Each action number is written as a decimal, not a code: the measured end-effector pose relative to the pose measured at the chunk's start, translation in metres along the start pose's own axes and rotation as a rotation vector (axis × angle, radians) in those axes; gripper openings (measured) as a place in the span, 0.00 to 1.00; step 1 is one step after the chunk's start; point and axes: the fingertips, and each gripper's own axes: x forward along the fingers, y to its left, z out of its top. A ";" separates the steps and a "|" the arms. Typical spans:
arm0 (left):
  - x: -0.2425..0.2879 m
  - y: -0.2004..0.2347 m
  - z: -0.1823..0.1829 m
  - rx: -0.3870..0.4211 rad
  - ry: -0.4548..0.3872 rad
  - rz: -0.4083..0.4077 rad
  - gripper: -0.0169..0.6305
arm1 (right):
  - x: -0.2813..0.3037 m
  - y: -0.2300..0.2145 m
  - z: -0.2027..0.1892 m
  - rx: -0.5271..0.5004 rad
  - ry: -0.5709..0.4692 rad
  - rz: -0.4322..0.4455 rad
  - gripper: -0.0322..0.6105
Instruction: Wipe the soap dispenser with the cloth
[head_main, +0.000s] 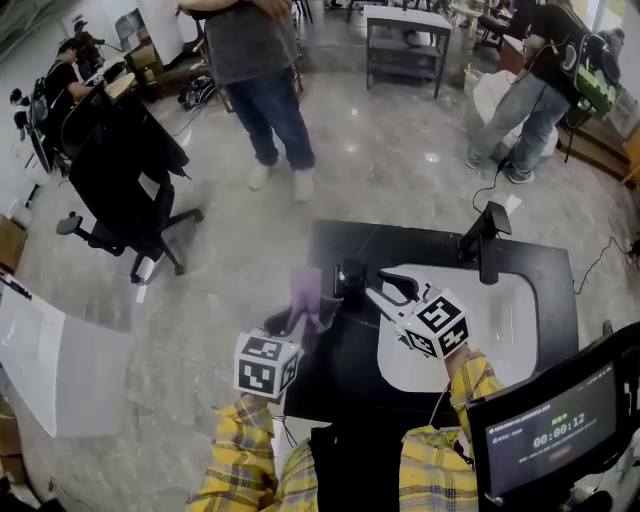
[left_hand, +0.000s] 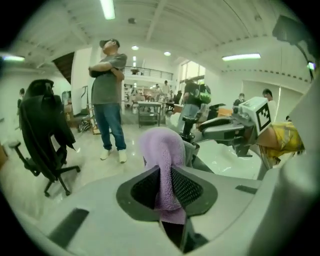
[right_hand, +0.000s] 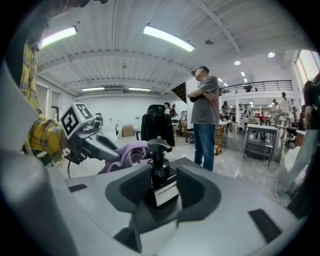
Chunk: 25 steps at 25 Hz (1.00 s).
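Clenching cloth (left_hand: 162, 150) in left claw (left_hand: 169, 186); grasping dispenser (right_hand: 160, 174) in right claw (right_hand: 162, 186), upright at desk (head_main: 350, 370), just beside cloth. Probably start of wiping. Next: needs pressing cloth onto dispenser body and rubbing round, with right grip firm.

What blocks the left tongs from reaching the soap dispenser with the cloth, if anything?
Probably nothing, so yes: the cloth in the left tongs hangs close beside the soap dispenser, whose pump stands clear above the right tongs around its body.
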 end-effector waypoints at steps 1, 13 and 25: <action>-0.003 -0.001 -0.002 -0.024 -0.005 -0.007 0.12 | 0.005 0.003 -0.001 -0.017 0.007 0.031 0.30; -0.016 -0.012 -0.027 -0.060 0.033 -0.003 0.12 | 0.040 0.006 0.000 -0.131 -0.026 0.204 0.37; -0.016 -0.019 -0.032 -0.087 0.025 0.003 0.12 | 0.054 0.011 0.003 -0.146 -0.035 0.171 0.34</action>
